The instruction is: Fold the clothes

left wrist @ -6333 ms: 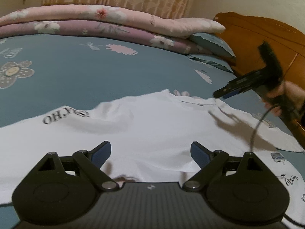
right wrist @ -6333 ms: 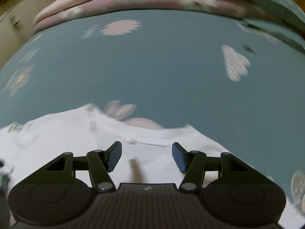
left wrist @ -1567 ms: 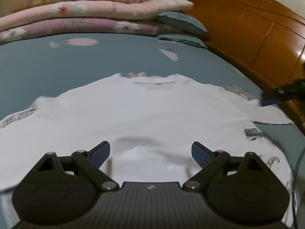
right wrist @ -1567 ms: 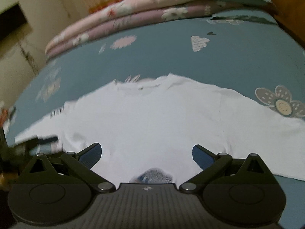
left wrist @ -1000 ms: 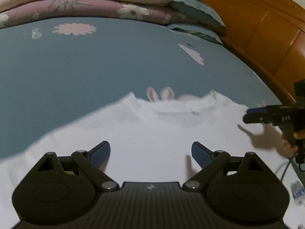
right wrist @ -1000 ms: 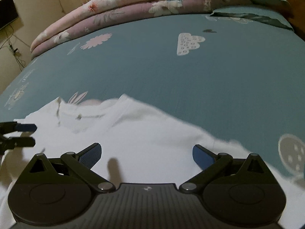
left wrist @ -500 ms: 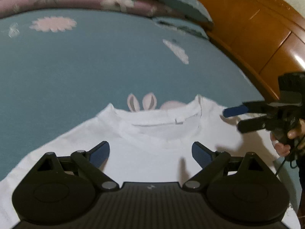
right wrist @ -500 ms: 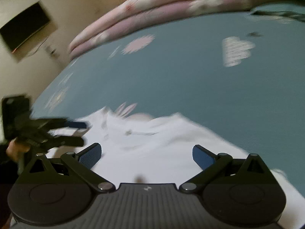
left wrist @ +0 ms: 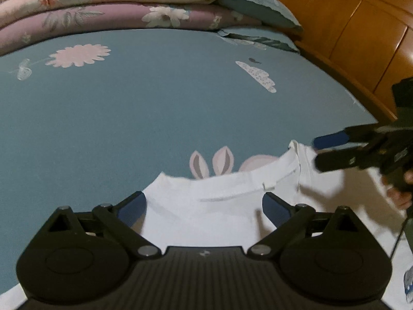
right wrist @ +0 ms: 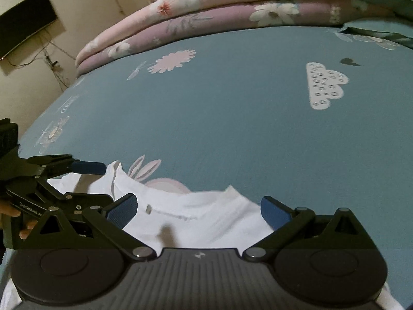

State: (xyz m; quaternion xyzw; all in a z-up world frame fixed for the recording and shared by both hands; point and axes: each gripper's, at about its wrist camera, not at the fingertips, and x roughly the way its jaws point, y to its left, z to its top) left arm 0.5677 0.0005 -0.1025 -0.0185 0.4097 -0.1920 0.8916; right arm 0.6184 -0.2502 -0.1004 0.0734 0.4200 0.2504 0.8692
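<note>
Shirt (left wrist: pixel 219 214) — soft white cotton, ribbed collar; left gripper (left wrist: pixel 204 206) and right gripper (right wrist: pixel 197 210) gape, empty.

One white T-shirt (left wrist: pixel 222 214), two claws, left (left wrist: pixel 204 204) and right (right wrist: pixel 197 208), two folded quilts (left wrist: pixel 108 7), two pillows (left wrist: pixel 258 10)

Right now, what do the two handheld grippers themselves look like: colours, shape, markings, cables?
Both the left gripper and the right gripper are matte black, with a ribbed body, two round discs, silver pivot pins and angled linkage arms ending in blue pads. A small white logo sits on the centre of each body. White lettering, partly readable, marks the left gripper; a thin dark cable hangs by the right gripper.
</note>
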